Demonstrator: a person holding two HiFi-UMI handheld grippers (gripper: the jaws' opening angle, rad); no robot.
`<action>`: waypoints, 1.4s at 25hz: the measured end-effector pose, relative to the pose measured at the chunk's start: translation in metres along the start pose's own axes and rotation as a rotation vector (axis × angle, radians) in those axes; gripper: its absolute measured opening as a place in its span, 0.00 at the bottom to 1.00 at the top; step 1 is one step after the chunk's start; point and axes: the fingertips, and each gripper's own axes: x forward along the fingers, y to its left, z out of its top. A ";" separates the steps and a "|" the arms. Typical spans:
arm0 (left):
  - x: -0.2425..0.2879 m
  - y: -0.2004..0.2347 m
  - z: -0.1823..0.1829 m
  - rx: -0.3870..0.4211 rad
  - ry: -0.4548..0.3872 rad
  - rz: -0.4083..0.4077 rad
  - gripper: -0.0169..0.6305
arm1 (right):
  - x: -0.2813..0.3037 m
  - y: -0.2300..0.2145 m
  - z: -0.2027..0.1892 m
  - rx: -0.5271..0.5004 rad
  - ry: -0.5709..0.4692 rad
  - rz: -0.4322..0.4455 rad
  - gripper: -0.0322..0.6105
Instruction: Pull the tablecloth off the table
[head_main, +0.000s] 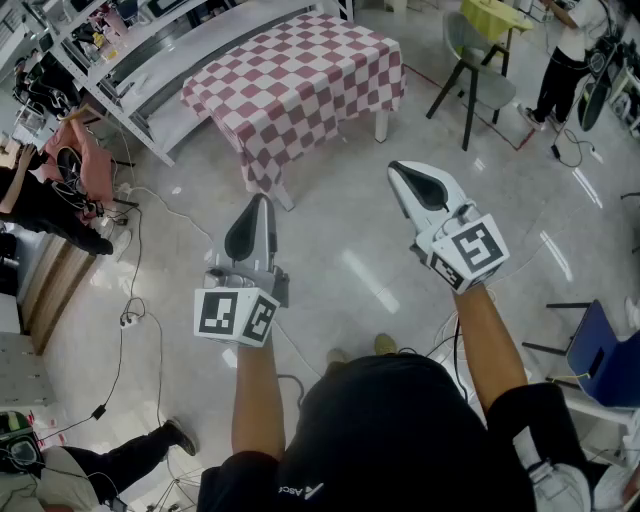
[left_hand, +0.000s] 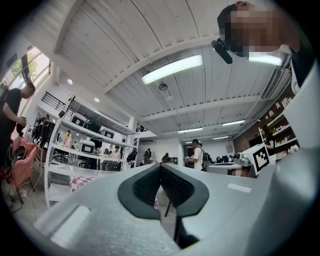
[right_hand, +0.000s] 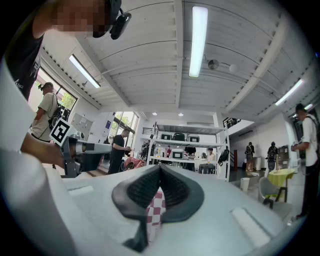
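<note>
A red-and-white checked tablecloth covers a small table with white legs at the top middle of the head view. Both grippers are held up in the air well short of it, pointing toward it. My left gripper is shut with nothing between its jaws. My right gripper is also shut and empty. In the left gripper view the shut left gripper points into the room, with a bit of the tablecloth low at the left. Below the tips of the shut right gripper, the tablecloth shows through the gap.
A white shelving rack runs behind and left of the table. A grey chair and a yellow-green tabletop stand to its right. Cables trail over the glossy floor at the left. A blue chair is at the right edge. People stand around the room's edges.
</note>
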 end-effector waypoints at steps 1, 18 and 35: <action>0.001 -0.001 0.000 -0.001 0.000 -0.001 0.04 | -0.001 -0.002 0.001 0.004 -0.004 0.002 0.05; 0.051 -0.039 -0.002 0.047 0.001 0.050 0.04 | -0.014 -0.064 -0.002 0.028 -0.059 0.055 0.05; 0.166 0.028 -0.047 0.033 -0.003 0.101 0.04 | 0.081 -0.158 -0.051 0.017 -0.030 0.080 0.05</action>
